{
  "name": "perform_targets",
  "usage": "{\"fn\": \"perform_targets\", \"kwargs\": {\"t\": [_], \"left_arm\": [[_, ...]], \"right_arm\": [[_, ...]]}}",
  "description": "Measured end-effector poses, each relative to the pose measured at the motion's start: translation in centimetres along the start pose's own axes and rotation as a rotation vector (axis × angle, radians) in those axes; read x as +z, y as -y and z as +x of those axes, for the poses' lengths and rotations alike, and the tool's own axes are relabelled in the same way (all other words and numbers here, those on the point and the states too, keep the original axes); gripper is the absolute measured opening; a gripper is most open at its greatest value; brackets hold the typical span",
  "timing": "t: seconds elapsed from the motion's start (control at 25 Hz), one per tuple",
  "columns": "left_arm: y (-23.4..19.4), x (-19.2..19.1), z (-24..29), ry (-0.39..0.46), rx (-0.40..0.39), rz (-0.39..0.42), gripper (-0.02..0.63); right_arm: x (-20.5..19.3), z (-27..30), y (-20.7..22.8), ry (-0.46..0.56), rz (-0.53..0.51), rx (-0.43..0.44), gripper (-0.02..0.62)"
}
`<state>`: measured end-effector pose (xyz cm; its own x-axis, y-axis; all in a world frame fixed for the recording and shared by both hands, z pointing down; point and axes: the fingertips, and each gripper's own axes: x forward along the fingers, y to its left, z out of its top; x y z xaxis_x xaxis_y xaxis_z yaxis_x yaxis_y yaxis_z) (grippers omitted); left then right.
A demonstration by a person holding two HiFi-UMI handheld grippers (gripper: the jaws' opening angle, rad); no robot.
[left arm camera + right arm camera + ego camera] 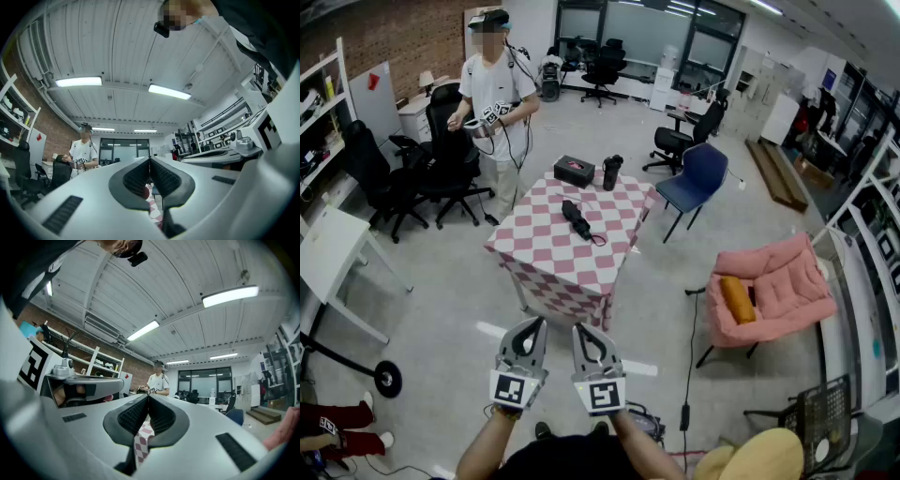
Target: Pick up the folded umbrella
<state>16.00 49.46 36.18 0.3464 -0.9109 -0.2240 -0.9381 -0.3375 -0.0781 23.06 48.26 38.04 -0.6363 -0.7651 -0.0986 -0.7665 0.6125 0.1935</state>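
A black folded umbrella (577,220) lies in the middle of a table (544,262) covered with a red-and-white checked cloth, its strap trailing to the right. My left gripper (526,328) and right gripper (588,334) hang side by side in front of the table's near edge, well short of the umbrella. Both are shut with nothing between the jaws. In the left gripper view the jaws (150,159) meet at the tips, and the right gripper view shows the same (148,396). Only a sliver of checked cloth shows under each pair of jaws.
A black box (574,171) and a dark cup (611,172) stand at the table's far end. A person (495,103) with a headset stands beyond it. Black office chairs (441,159) are at the left, a blue chair (694,183) and a pink armchair (773,291) at the right.
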Motion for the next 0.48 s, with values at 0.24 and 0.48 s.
{"fn": "perform_targets", "kwargs": {"t": [0.24,0.48], "left_arm": [[-1.4,0.3,0.9,0.023,-0.017,0.0,0.014],[-3.1,0.0,1.3,0.049,-0.052,-0.016,0.014]], "right_arm": [[-0.5,1.9,-0.5,-0.021,-0.032,-0.01,0.017],[-0.8,3.9,-1.7,-0.012,-0.048,-0.031,0.017]]}}
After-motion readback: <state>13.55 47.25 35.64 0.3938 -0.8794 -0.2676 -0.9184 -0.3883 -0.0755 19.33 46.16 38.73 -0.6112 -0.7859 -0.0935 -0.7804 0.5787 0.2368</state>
